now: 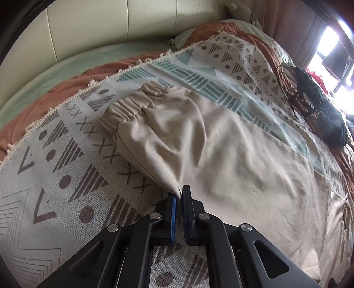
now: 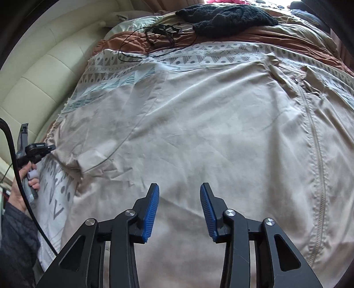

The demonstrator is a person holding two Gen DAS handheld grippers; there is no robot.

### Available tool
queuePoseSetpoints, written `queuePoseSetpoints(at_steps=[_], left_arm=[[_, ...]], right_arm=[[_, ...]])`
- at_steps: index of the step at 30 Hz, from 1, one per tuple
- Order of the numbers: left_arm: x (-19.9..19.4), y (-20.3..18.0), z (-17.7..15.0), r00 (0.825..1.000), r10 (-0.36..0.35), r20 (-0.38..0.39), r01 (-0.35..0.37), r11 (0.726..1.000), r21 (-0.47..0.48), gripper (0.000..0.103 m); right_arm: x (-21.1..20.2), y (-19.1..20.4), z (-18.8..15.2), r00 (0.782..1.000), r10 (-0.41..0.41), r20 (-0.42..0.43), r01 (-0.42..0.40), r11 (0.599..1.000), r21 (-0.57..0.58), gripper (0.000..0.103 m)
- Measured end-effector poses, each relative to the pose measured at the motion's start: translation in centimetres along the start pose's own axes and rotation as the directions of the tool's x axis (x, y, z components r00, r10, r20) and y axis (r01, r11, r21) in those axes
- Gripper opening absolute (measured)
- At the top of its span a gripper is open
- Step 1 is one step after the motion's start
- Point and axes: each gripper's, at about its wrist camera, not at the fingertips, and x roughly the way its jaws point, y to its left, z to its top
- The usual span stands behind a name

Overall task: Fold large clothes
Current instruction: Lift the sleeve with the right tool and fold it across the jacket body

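Left wrist: left gripper [image 1: 179,195] pinches only a thin edge of the beige jacket [image 1: 221,155] sleeve; could slip when pulled. Right gripper [image 2: 179,199] spread, holding nothing, so the body may drag and bunch.

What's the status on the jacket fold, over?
Left gripper jaws shut on beige jacket sleeve edge. Right gripper jaws open, above jacket body. Jacket spread flat on patterned blanket. Black cable and dark knit at far edge, apart from jacket.

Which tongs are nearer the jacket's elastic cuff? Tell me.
Left. The left tongs are shut on the jacket sleeve a short way below the elastic cuff. The right tongs hang open over the jacket's body, far from it.
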Motion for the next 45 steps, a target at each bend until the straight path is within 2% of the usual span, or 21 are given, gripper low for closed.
queuePoseSetpoints(at_steps=[4,8,14,17,22,25,27,28,34,38,45], left_arm=[[-3.3,-0.8,1.0,0.996,-0.055,0.064,0.054,0.998,0.01,0.003],[-6.6,-2.4,2.5,0.989,-0.103,0.105,0.098,0.994,0.05,0.003],[-11.9,-5.4,3.6,0.967,-0.2,0.159,0.186,0.978,0.098,0.003],[-14.4,-6.9,3.9,0.951,-0.254,0.177,0.234,0.964,0.126,0.003],[-18.4,-9.5,3.8,0.923,-0.334,0.191,0.303,0.937,0.174,0.003],[-20.7,-11.1,3.6,0.909,-0.364,0.201,0.325,0.923,0.205,0.003],[-22.1,-12.2,3.3,0.9,-0.386,0.202,0.34,0.912,0.229,0.003],[-22.6,-12.8,3.1,0.896,-0.396,0.201,0.346,0.907,0.242,0.003],[-25.9,-17.1,1.4,0.868,-0.459,0.188,0.39,0.866,0.313,0.003],[-27.4,-20.5,-0.4,0.848,-0.505,0.16,0.422,0.826,0.373,0.003],[-28.8,-26.2,-4.5,0.819,-0.567,0.083,0.474,0.752,0.457,0.003]], right_arm=[[1.3,3.3,0.9,0.996,0.092,-0.013,-0.092,0.995,-0.032,0.033],[3.3,6.8,1.5,0.979,0.196,-0.05,-0.199,0.979,-0.047,0.024],[6.9,10.4,1.3,0.955,0.275,-0.11,-0.283,0.957,-0.066,0.021],[9.3,11.3,0.7,0.949,0.257,-0.182,-0.272,0.96,-0.06,0.021],[10.0,11.4,0.9,0.951,0.247,-0.184,-0.259,0.965,-0.043,0.021],[8.6,11.1,1.0,0.946,0.26,-0.192,-0.27,0.962,-0.03,0.023],[7.0,10.4,0.6,0.941,0.282,-0.187,-0.29,0.957,-0.015,0.04],[5.9,9.9,0.4,0.942,0.288,-0.173,-0.294,0.956,-0.012,0.042],[-0.9,5.5,-0.8,0.965,0.255,-0.066,-0.254,0.967,0.018,0.043],[-5.6,1.3,-2.5,0.979,0.203,0.002,-0.203,0.977,0.067,0.043],[-13.3,-5.6,-6.1,0.987,0.121,0.103,-0.139,0.974,0.181,0.043]])
